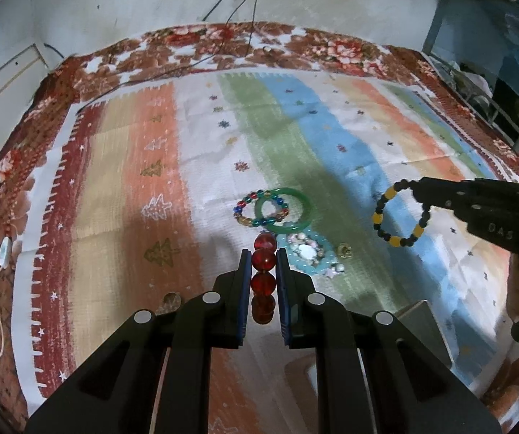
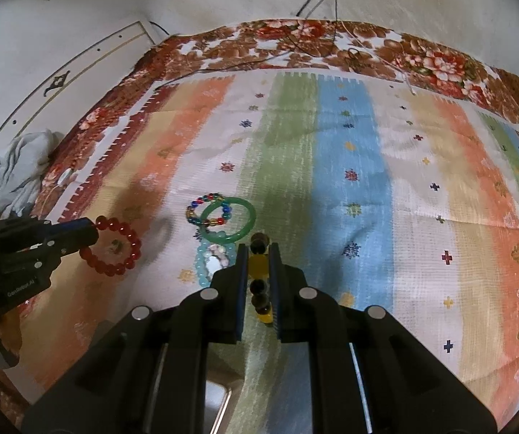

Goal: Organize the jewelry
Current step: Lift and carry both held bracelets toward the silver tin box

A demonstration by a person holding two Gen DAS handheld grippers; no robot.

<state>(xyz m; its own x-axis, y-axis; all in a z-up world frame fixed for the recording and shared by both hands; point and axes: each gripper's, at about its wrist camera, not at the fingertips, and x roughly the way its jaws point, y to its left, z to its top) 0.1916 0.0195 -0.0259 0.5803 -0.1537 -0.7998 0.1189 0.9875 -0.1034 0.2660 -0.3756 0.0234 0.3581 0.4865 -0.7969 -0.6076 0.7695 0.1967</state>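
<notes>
Red bead bracelet (image 1: 263,277) clamped in left claw (image 1: 263,258); black-yellow bracelet (image 2: 259,278) in right claw (image 2: 259,253).

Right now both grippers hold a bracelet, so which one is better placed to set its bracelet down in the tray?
Probably the right gripper, shut on the black-and-yellow bracelet: a metal tray corner shows directly beneath it. The left gripper holds the red bracelet, off to the side.

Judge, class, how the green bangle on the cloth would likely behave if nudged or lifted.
The green bangle looks like one solid glossy ring, so probably rigid, keeping its shape unlike the beaded strands. Its smooth finish suggests it may slip. It overlaps the multicoloured bead bracelet, so a nudge would likely drag that along.
</notes>
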